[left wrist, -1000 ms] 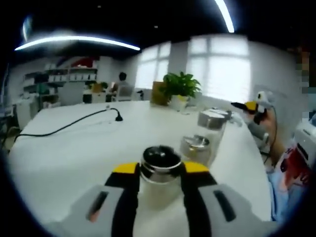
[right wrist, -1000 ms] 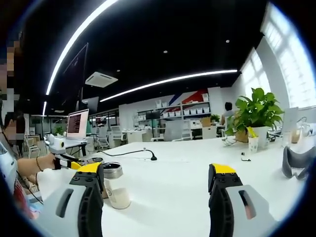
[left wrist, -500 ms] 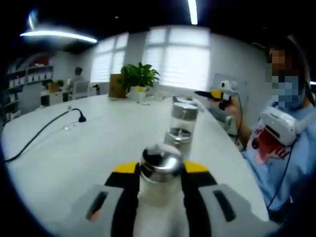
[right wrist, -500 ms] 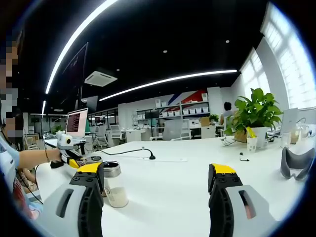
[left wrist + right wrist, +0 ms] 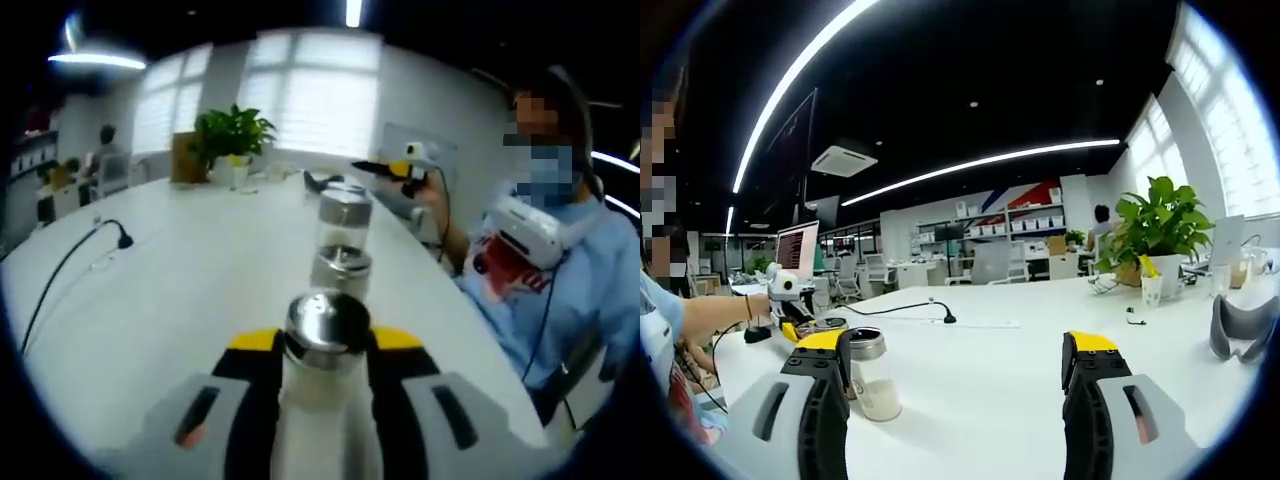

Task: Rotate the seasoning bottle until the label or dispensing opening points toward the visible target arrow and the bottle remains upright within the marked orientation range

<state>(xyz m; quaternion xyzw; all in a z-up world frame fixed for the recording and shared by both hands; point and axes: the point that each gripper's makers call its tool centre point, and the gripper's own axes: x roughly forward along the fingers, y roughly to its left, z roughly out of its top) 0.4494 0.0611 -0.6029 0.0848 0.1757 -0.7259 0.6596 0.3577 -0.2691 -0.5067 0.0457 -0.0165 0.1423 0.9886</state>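
1. We had the left gripper (image 5: 322, 365) closed on the seasoning bottle (image 5: 325, 345), its yellow-tipped jaws pressing the glass body from either side just under the shiny metal cap.
2. The bottle stood on the white bench (image 5: 190, 290), its long axis upright and running straight up between our jaws, so any turn had to go about that vertical axis.
3. Beyond the held bottle, in line with it, stood a short metal-lidded jar (image 5: 341, 272) and a taller glass jar (image 5: 344, 222), both apart from it.
4. Our right gripper (image 5: 958, 385) was open and empty, jaws wide apart over bare bench, with a glass jar holding white powder (image 5: 872, 375) just beside its left jaw.
5. The left gripper was clearly the nearer one, already on the bottle; the right hung well off to the side.
6. We could make out neither a target arrow nor the bottle's label or opening, so we judged the rotation unfinished and could not tell how far it still had to go.
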